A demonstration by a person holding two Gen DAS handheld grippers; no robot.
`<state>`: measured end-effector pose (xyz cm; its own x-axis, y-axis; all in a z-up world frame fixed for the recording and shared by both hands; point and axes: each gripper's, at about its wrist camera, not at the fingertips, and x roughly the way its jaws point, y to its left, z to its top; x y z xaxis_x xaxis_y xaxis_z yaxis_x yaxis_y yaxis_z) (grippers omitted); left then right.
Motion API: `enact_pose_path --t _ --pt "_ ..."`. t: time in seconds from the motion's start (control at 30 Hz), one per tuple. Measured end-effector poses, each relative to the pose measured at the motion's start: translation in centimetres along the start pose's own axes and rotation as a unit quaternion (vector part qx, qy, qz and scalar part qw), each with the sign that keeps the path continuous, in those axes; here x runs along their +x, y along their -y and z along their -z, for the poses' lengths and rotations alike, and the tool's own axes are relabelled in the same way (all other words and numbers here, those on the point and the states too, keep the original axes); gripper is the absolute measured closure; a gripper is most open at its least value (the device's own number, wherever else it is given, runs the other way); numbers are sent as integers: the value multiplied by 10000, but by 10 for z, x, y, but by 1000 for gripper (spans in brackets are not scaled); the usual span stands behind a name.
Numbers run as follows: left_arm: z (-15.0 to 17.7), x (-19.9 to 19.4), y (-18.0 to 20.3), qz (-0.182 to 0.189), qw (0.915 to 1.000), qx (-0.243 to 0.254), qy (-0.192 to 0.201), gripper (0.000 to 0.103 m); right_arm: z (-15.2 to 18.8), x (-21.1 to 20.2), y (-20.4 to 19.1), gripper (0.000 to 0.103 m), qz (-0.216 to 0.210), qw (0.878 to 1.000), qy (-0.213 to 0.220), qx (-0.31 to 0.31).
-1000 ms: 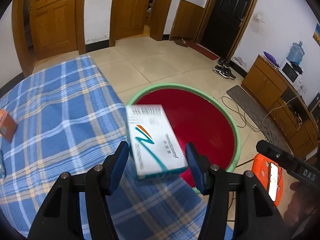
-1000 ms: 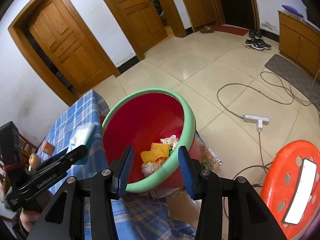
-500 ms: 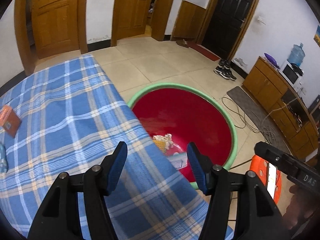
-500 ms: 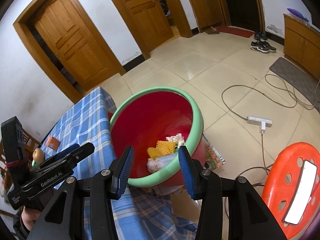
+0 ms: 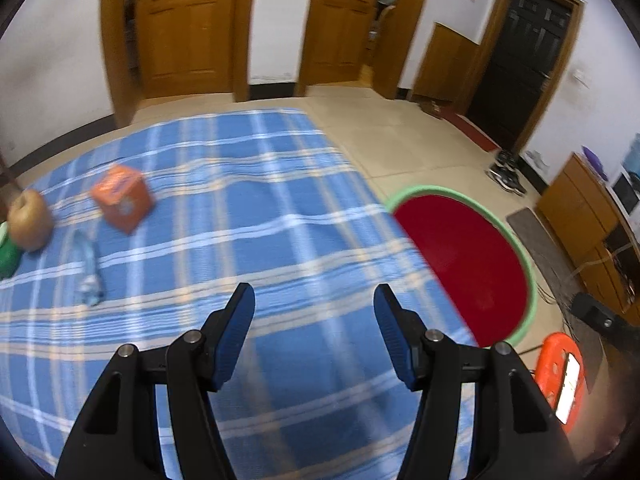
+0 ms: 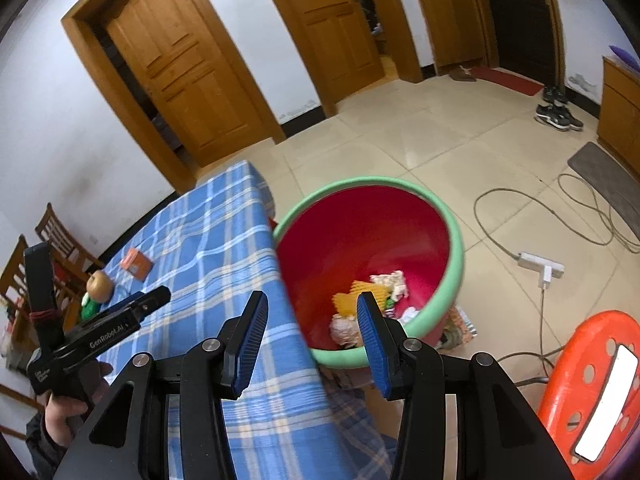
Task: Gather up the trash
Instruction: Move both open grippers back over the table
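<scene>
Bin (image 6: 452, 220) contents (image 6: 368, 300) — right wrist only

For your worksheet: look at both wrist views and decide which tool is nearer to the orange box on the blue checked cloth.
Left. The left tool hangs open over the cloth, the orange box ahead to its left. The right tool is open at the cloth's edge by the red bin, farther away.
</scene>
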<state>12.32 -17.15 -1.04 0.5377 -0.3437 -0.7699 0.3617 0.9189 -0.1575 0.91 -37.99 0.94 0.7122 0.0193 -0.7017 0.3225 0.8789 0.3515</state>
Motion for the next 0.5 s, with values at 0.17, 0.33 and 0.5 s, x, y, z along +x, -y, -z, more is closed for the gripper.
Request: enact_pose_path --t 0.17,0.33,0.5 --pt "-1 -9 -47 -311 9989 -333 103 41 2 1 -14 55 -86 9999 -25 -80" --pt "-3 -18 -89 -703 9952 -635 224 41 3 4 -27 55 -96 9998 -75 -171" --pt "-3 -17 -125 -1016 9906 -883 234 41 2 11 -40 55 -115 9995 -174 -254"
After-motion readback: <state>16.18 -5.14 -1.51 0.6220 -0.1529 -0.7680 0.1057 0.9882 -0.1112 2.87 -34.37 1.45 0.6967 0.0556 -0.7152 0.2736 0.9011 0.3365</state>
